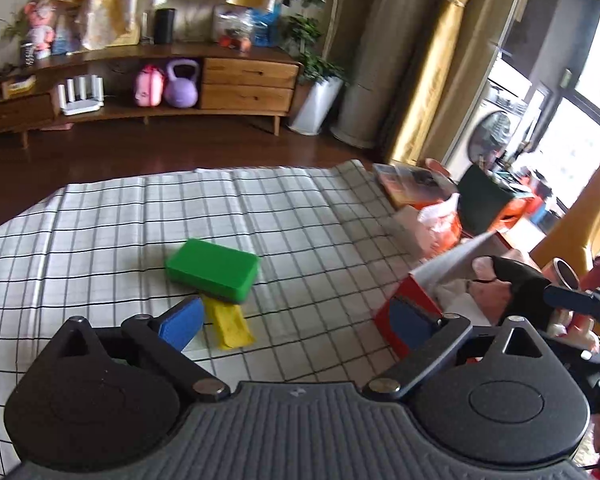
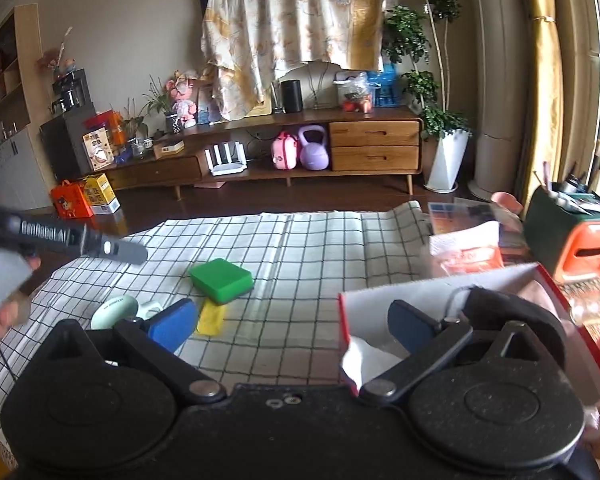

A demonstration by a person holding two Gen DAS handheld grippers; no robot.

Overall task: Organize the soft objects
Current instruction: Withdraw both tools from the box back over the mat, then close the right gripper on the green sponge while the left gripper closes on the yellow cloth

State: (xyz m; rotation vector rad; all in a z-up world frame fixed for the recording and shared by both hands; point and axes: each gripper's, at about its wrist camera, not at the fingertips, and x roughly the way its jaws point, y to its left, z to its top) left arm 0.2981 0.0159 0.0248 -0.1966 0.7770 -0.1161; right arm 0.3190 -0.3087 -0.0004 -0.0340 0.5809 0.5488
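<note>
Daylight from right window [image 1: 588, 92]; edges warped, blurred.

Green sponge [image 1: 212, 275], yellow sponge [image 1: 230, 326], black-checked white cloth [image 1: 100, 232].

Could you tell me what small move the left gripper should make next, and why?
Probably ease forward and down over the green sponge. The left gripper is open and empty, the sponge lies just ahead on the checked cloth, partly over a yellow sponge, and the red box sits beside it.

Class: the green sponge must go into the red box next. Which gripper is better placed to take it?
Probably left: the left gripper is open, and the green sponge lies nearer its fingers; the right gripper sits by the red box.
</note>
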